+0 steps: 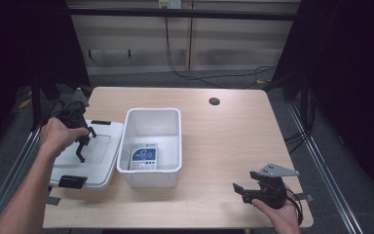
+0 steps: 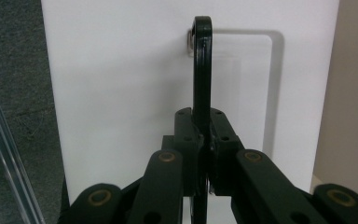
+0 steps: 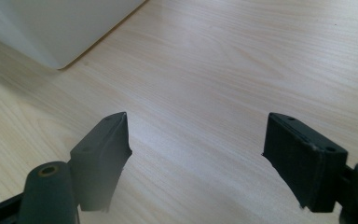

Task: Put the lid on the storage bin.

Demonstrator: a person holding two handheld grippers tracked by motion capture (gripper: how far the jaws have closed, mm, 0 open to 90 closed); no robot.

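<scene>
A white lid [image 1: 97, 161] with black latches lies at the table's left edge, beside an open white bin [image 1: 175, 122]. My left gripper [image 1: 82, 145] points down over the lid and is shut on its thin black handle [image 2: 202, 65], which stands up from the lid's white top [image 2: 121, 93] between the jaws [image 2: 204, 140]. A blue and white packet [image 1: 143, 157] lies flat in the bin. Near the table's front right corner my right gripper [image 1: 239, 191] sits low, pointing left toward the bin. It stands open [image 3: 196, 149] over bare wood, with nothing between its jaws.
The light wooden table [image 1: 233, 141] has a round cable hole [image 1: 214, 101] at the back. A corner of the bin [image 3: 51, 28] shows ahead of the right gripper. Metal rails [image 1: 9, 175] run along both sides of the table, and dark floor lies beyond.
</scene>
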